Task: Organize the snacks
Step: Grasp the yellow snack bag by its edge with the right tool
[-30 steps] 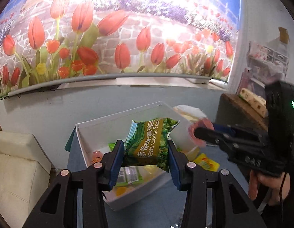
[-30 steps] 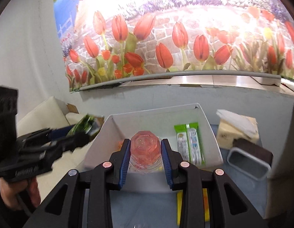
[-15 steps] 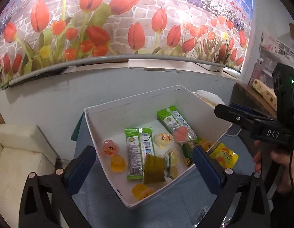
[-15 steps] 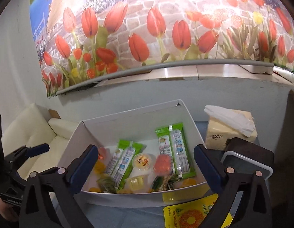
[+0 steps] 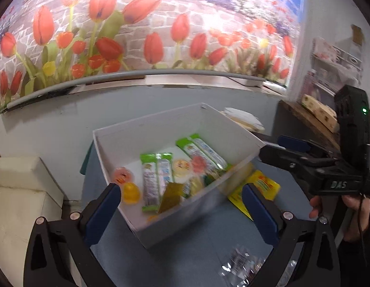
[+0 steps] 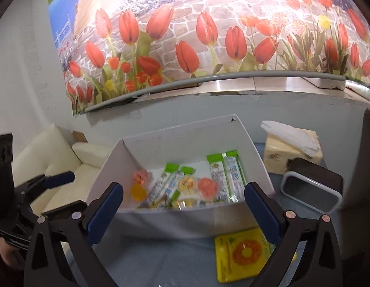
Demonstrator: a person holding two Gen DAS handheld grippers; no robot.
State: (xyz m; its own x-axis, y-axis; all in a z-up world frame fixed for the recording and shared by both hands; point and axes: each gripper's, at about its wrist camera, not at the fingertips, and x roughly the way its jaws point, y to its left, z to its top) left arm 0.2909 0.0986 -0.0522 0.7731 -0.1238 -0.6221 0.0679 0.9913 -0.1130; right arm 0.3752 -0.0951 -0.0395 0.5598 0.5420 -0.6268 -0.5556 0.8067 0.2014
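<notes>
Both the left gripper (image 5: 181,202) and right gripper (image 6: 183,202) gape empty over the white box (image 6: 185,222), already stocked with jelly cups (image 6: 207,186) and green bars (image 6: 226,173), while the yellow packet (image 6: 242,254) near the table's front edge and a clear wrapper (image 5: 240,260) remain outside.

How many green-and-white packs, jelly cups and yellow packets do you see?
Green-and-white packs: 2
Jelly cups, plainly seen: 4
Yellow packet, outside the white box: 1
Total: 7, blurred bits not counted.
</notes>
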